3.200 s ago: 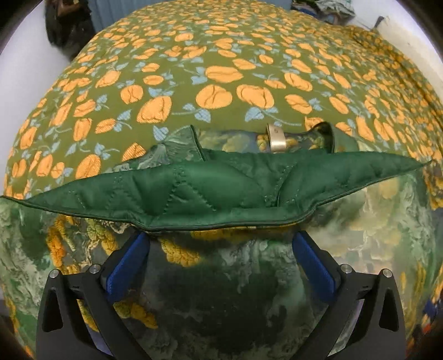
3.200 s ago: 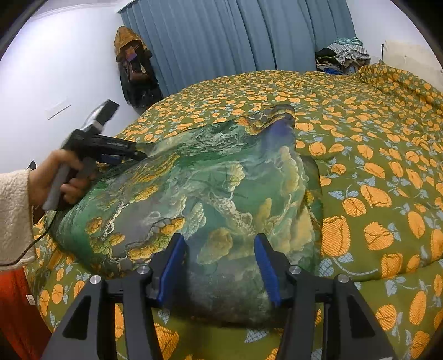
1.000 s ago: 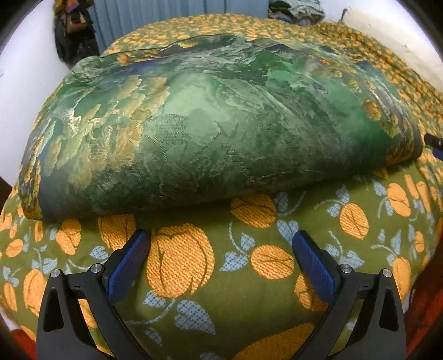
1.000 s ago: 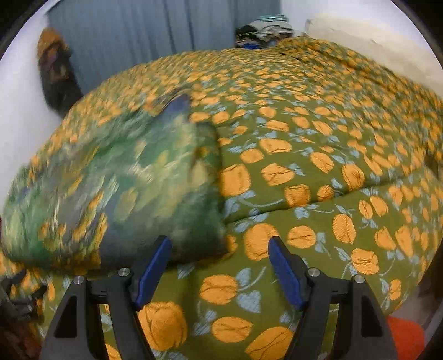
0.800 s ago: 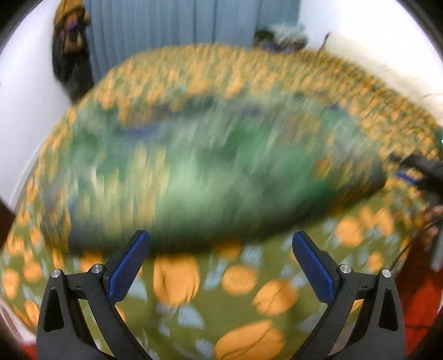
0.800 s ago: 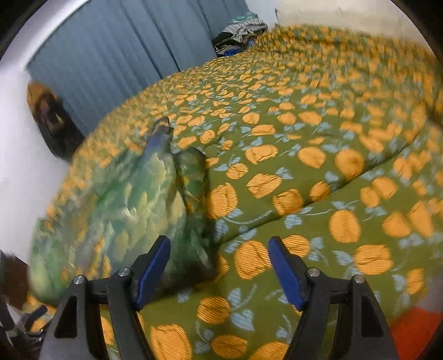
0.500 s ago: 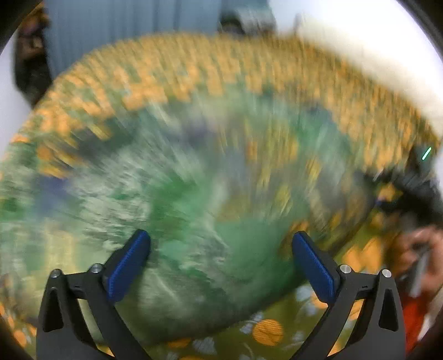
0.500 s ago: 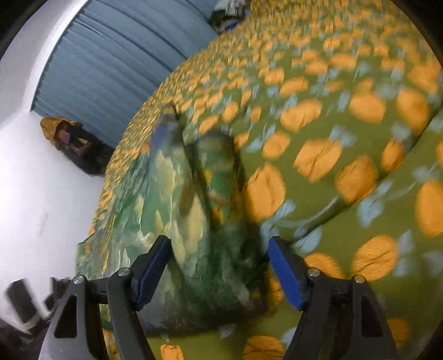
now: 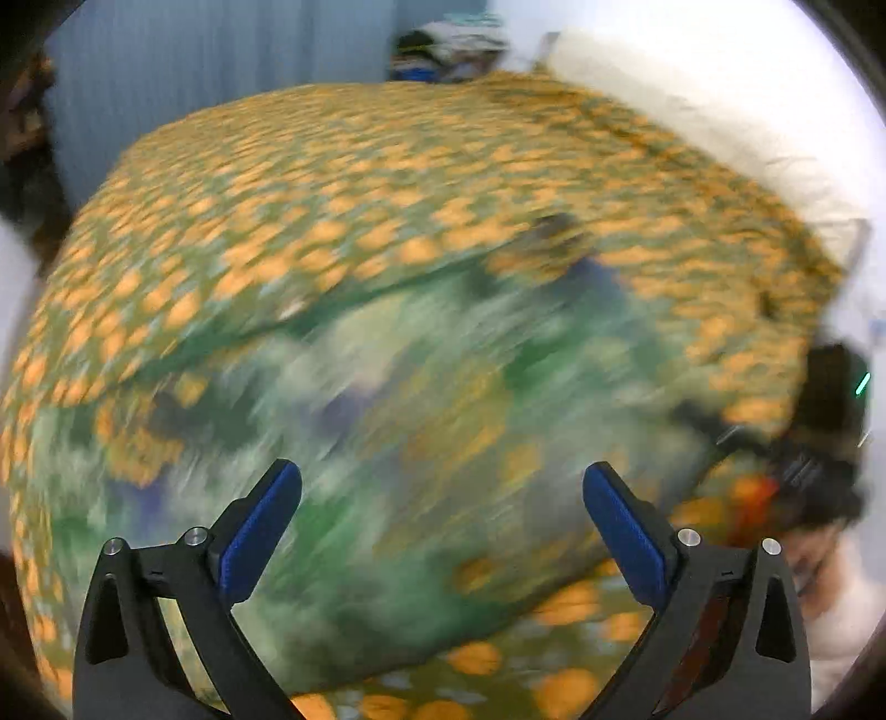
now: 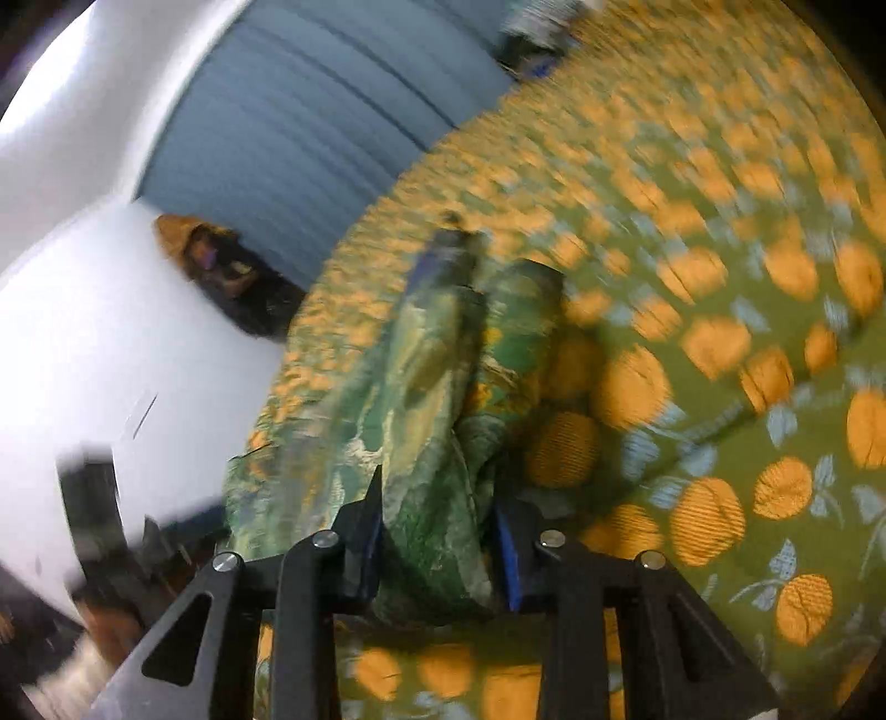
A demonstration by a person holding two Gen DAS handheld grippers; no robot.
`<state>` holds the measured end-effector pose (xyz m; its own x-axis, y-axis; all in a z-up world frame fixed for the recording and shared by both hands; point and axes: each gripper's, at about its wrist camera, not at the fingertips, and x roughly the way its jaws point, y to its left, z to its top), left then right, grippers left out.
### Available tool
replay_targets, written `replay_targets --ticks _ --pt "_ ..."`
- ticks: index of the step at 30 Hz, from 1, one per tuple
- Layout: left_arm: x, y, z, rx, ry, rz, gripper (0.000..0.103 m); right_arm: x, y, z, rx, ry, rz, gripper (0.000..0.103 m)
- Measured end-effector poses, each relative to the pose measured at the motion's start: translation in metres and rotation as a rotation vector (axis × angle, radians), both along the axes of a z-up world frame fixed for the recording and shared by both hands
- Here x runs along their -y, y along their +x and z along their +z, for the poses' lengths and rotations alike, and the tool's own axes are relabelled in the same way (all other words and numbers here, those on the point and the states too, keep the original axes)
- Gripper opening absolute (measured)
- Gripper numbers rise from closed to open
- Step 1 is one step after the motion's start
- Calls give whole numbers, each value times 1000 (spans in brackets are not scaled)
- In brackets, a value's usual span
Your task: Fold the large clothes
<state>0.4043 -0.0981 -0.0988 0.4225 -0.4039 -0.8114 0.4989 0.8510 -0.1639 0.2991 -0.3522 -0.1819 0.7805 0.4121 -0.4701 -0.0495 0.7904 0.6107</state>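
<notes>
The folded green garment with a gold and blue landscape print point(image 9: 387, 421) lies on the bed near its front edge, blurred by motion in the left wrist view. My left gripper point(image 9: 443, 509) hovers above it, open, with nothing between its blue pads. In the right wrist view the garment point(image 10: 432, 387) runs away from me as a thick folded stack. My right gripper point(image 10: 440, 531) is closing on its near end, and the fabric fills the gap between both pads.
An olive bedspread with orange fruit print point(image 10: 720, 332) covers the whole bed. Blue curtains point(image 10: 310, 122) hang behind, with dark clothes point(image 10: 232, 277) on the wall beside them. A clothes pile point(image 9: 443, 50) sits at the far end. A white wall point(image 10: 111, 332) is on the left.
My left gripper rose from the bed's front edge to above the garment, still open. My right gripper tilted, slid onto the garment's end and narrowed its jaws around the fabric.
</notes>
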Motion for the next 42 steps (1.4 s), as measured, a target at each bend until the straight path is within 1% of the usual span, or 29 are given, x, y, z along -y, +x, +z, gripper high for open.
replay_targets --ticks 2,3,6,9,10,12,13,14,15,16,17,18,19,20,22,23,24,25,26,27,28,29,30,32,36,38,40,41,42 --pt "23 4 28 -32 -20 -87 102 -24 -6 24 58 -95 22 32" --pt "31 6 34 -50 -16 -119 102 -43 -9 38 93 -173 43 32" --pt "53 13 37 -106 34 -171 102 -89 -15 59 167 -344 98 32" --pt "58 18 31 -106 140 -168 102 -144 -26 69 233 -501 190 32" --pt "58 20 28 -107 180 -160 102 -154 -33 70 248 -529 210 32" --pt "56 19 20 -105 275 -120 101 -187 -42 71 301 -617 277 32" --pt "55 20 17 -94 320 -99 92 -199 -46 71 320 -650 296 32" --pt "50 19 11 -80 368 -76 50 -206 -50 69 331 -662 310 32" --pt "46 21 8 -79 396 -62 36 -211 -52 69 336 -661 322 32" --pt "37 22 5 -100 371 -57 32 -213 -52 69 338 -652 330 32" --pt "23 24 8 -112 329 -44 30 -212 -52 70 341 -628 349 35" --pt "12 28 10 -118 308 -31 29 -211 -58 74 345 -605 362 35" --pt "-2 32 16 -124 275 -20 29 -207 -60 78 353 -576 380 41" --pt "-22 34 21 -130 240 -14 29 -201 -63 81 362 -543 397 52" --pt "-52 37 30 -121 206 -1 30 -182 -70 92 379 -447 387 53" --pt "-72 39 31 -122 186 11 30 -172 -64 93 366 -399 371 53" --pt "-84 41 31 -126 169 18 30 -165 -59 94 343 -371 347 53" --pt "-102 45 29 -135 146 29 31 -163 -49 93 306 -379 327 53" --pt "-124 47 25 -144 122 49 32 -167 -40 91 277 -404 324 50" --pt "-134 48 22 -149 105 64 32 -175 -27 86 244 -441 342 43" --pt "-150 49 18 -156 88 79 32 -185 -16 81 222 -461 369 30" --pt "-166 50 12 -164 66 98 33 -194 -7 77 201 -472 396 22" --pt "-175 49 8 -168 50 108 33 -208 5 70 176 -476 433 20" --pt "-205 50 -3 -179 0 135 34 -229 19 61 158 -490 467 19" --pt "-244 49 -29 -211 -48 198 36 -277 48 36 101 -498 540 19" --pt "-269 49 -57 -252 -74 246 37 -292 63 22 60 -513 578 16" --pt "-288 47 -82 -297 -122 278 39 -309 72 0 -6 -524 607 16" --pt "-296 45 -97 -314 -147 291 41 -318 78 -18 -54 -520 609 16" --pt "-301 44 -107 -323 -166 299 41 -322 81 -31 -76 -519 605 15"
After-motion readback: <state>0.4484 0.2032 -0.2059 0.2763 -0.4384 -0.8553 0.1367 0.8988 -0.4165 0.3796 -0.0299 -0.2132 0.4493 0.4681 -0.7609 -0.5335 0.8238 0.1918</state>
